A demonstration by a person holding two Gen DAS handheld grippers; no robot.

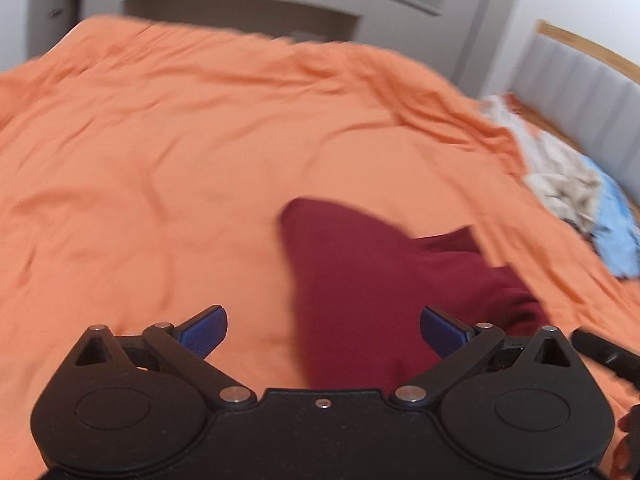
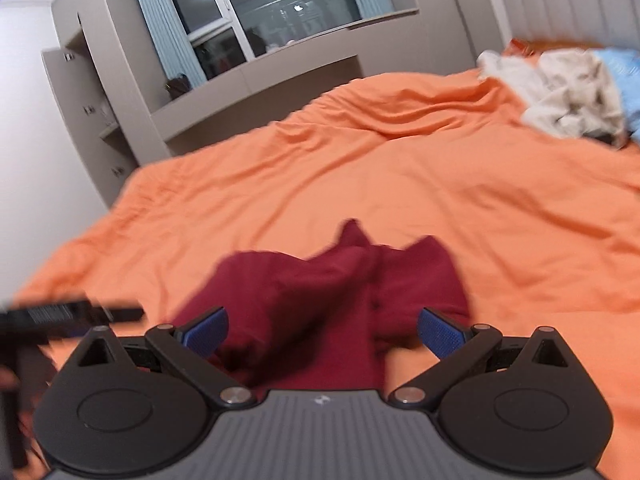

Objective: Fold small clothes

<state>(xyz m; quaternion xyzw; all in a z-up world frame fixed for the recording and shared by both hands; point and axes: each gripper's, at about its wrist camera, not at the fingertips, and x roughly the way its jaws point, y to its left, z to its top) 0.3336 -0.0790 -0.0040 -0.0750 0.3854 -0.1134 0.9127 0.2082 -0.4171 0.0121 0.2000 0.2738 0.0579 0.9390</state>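
Both pictures are blurry. The dark red cloth (image 2: 320, 304) lies crumpled on the orange bed (image 2: 400, 184), partly hidden under the tongs. The left tongs (image 1: 323, 332) and right tongs (image 2: 322, 332) are wide open, holding nothing.

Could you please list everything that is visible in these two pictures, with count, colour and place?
Maroon garment: one, dark red, crumpled on the bed just ahead of both grippers.
Bed cover: one, orange, wrinkled, spread over the whole bed.
Pile of clothes: one heap, cream and light blue, at the far right of the bed near the headboard.
Headboard: one, grey padded with a wooden edge, far right.
Wall unit: one, grey-beige, beyond the bed.
Window: one, dark, with pale blue curtains.
Left gripper: black, blue fingers, open, empty.
Right gripper: black, blue fingers, open, empty.
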